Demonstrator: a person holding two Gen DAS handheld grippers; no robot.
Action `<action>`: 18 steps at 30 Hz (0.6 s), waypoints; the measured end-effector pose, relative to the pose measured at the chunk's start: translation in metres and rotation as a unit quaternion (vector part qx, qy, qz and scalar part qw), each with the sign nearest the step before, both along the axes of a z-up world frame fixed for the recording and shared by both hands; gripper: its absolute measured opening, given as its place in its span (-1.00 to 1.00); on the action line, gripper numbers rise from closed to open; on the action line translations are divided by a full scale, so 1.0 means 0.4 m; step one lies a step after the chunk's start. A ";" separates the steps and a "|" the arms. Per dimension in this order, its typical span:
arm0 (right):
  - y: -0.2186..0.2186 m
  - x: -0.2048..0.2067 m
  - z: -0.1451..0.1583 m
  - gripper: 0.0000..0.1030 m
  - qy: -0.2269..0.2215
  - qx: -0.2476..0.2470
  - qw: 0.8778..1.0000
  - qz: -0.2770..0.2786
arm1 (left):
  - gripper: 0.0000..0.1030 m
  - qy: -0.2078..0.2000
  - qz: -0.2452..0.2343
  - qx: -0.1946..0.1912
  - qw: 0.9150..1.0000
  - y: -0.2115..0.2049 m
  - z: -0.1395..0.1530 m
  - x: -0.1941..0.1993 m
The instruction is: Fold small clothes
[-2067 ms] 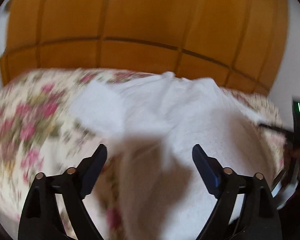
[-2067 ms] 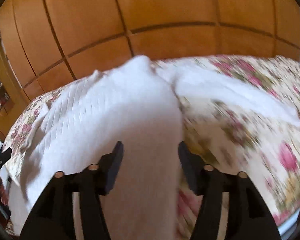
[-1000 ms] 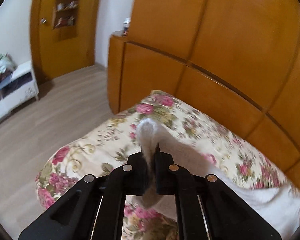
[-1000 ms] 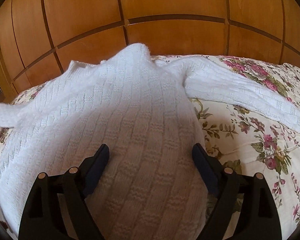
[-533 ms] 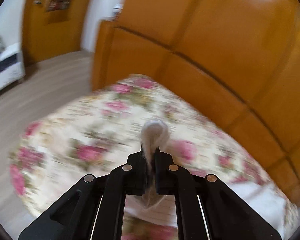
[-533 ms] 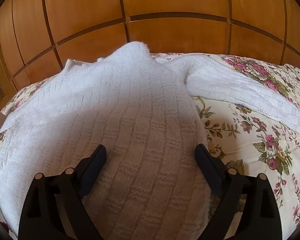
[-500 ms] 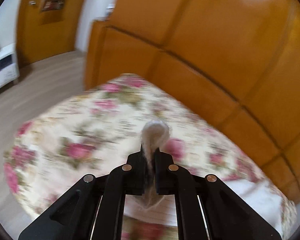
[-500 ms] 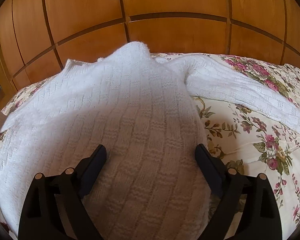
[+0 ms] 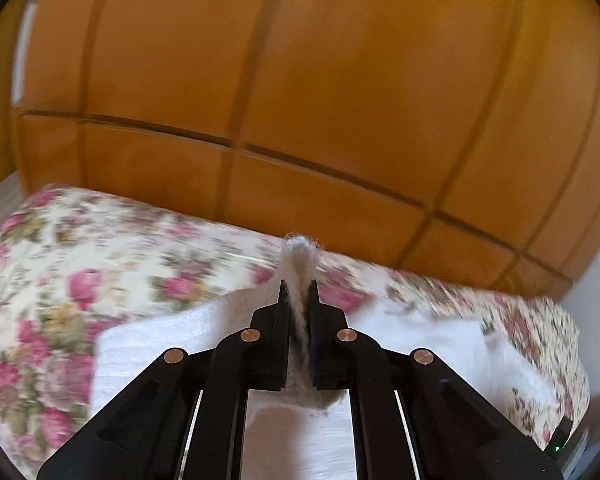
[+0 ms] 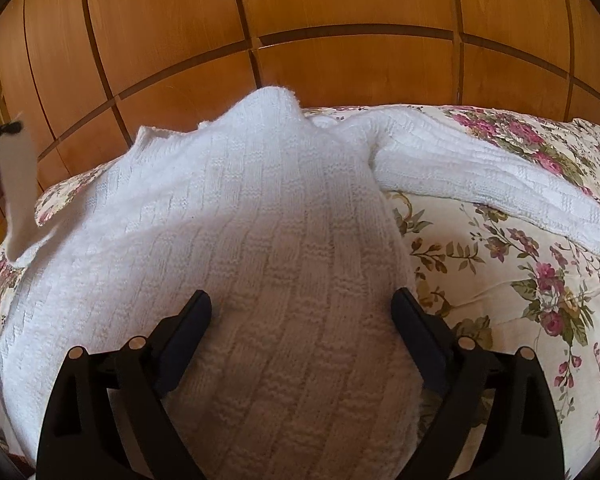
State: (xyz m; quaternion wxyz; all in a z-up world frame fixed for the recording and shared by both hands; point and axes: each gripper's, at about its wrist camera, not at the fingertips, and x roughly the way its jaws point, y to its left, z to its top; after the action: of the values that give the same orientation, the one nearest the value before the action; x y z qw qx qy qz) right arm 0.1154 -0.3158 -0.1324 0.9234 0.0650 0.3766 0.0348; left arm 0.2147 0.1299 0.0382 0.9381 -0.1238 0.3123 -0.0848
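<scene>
1. Sweater point(image 10: 268, 216): a white, ribbed knit spread over the floral bedspread point(image 10: 500, 280), its right sleeve point(image 10: 500, 184) stretched out across the bed.
2. Left gripper point(image 9: 299, 288) has its fingers clamped on the other sleeve's cuff point(image 9: 300, 252); half a second ago it faced the bed's corner, and now it has swung towards the wooden headboard point(image 9: 300, 100), lifting the sleeve.
3. Right gripper point(image 10: 302, 308) hovers over the sweater's body, fingers spread wide; bare bedspread lies to its right.

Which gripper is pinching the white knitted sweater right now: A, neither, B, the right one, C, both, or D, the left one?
D: the left gripper is shut on a fold of the white knitted sweater, while the right gripper hangs wide open above the sweater's body.
</scene>
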 end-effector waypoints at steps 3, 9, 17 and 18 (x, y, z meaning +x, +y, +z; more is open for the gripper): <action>-0.001 0.000 0.000 0.78 0.000 0.001 1.000 0.000 | -0.90 0.010 -0.034 0.020 0.999 -0.132 -0.045 0.032; -0.004 0.000 0.000 0.78 0.000 0.006 1.000 0.000 | -0.91 0.045 -0.081 0.012 0.996 -0.323 -0.127 0.070; 0.000 0.002 -0.002 0.78 0.001 0.005 1.000 -0.002 | -0.91 0.067 -0.119 0.036 0.990 -0.512 -0.220 0.101; -0.002 0.003 -0.002 0.78 0.001 0.005 1.000 -0.002 | -0.91 0.067 -0.125 0.043 0.989 -0.530 -0.228 0.103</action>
State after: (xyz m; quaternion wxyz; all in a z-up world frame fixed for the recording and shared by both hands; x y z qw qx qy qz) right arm 0.1165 -0.3165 -0.1332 0.9229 0.0707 0.3769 0.0349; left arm 0.2560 -0.0823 -0.0530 0.9018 -0.0489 0.3904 -0.1790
